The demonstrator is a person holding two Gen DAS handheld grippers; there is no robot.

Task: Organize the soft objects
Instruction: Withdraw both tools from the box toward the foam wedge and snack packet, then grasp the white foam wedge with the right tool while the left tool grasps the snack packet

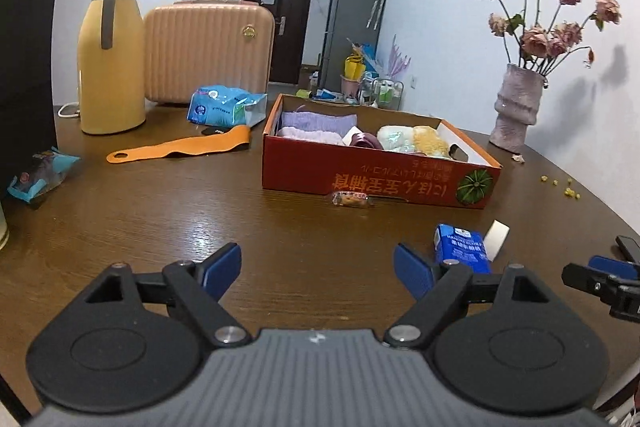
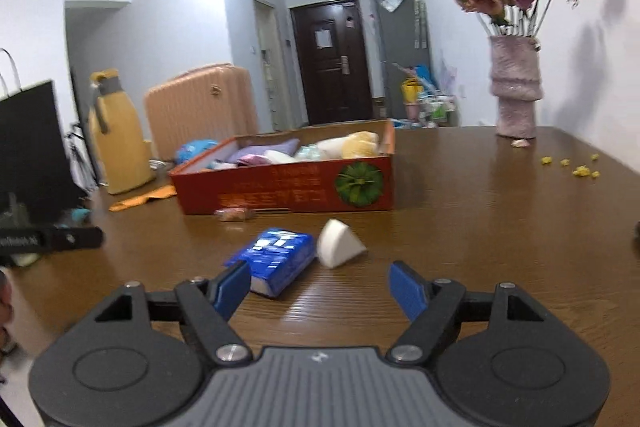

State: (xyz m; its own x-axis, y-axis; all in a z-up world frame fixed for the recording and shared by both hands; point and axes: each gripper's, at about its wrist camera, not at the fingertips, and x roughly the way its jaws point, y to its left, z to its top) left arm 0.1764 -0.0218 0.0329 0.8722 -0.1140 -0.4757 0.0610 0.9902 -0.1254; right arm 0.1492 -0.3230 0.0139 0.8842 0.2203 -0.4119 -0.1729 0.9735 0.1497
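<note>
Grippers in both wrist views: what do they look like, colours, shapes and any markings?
Left gripper and right gripper match: a ribbed grey body with a small light mark at its top edge, two round black discs, black linkage arms with silver pivot screws, and blue textured pads. No cables or sleeves visible.

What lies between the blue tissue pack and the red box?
Only a small wrapped snack by the red box; otherwise bare table before the blue tissue pack, right wrist view.
</note>
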